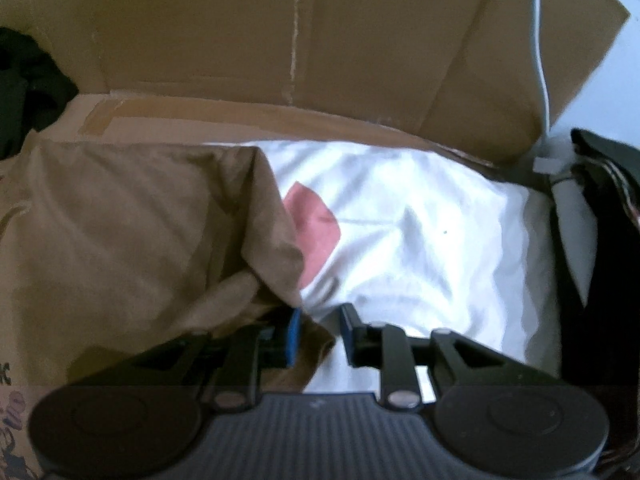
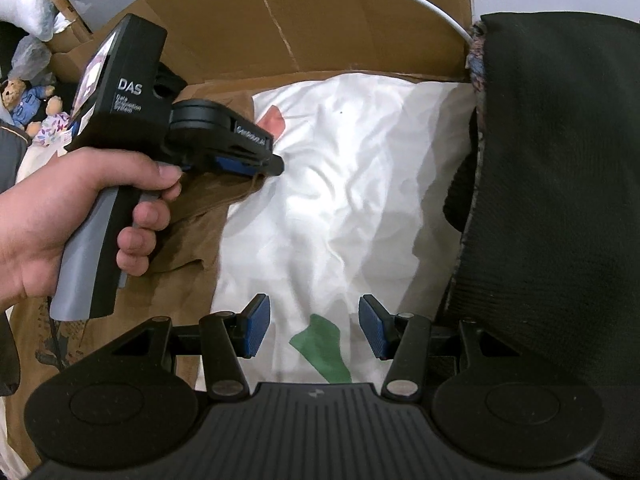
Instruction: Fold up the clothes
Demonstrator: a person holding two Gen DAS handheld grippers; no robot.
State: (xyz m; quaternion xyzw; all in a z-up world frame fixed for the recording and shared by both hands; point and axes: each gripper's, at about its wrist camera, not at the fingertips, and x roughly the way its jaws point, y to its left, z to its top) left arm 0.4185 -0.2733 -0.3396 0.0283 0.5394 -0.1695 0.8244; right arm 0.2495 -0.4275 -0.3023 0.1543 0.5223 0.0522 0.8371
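In the left wrist view, the left gripper (image 1: 318, 336) has its jaws spread, with a corner of the brown garment (image 1: 120, 232) bunched against the pad at 9 o'clock; whether it is pinched I cannot tell. The white garment (image 1: 420, 232) lies rumpled at 3 o'clock, before the cardboard box (image 1: 280, 40). In the right wrist view, the right gripper (image 2: 314, 328) hangs spread over the white garment's near end, holding nothing. Neither garment shows a neat finished fold; by my judgement, folding remains unfinished.

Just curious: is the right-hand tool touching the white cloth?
Cannot tell. In the right wrist view the right gripper is open over the white garment, but neither contact nor gap shows plainly.
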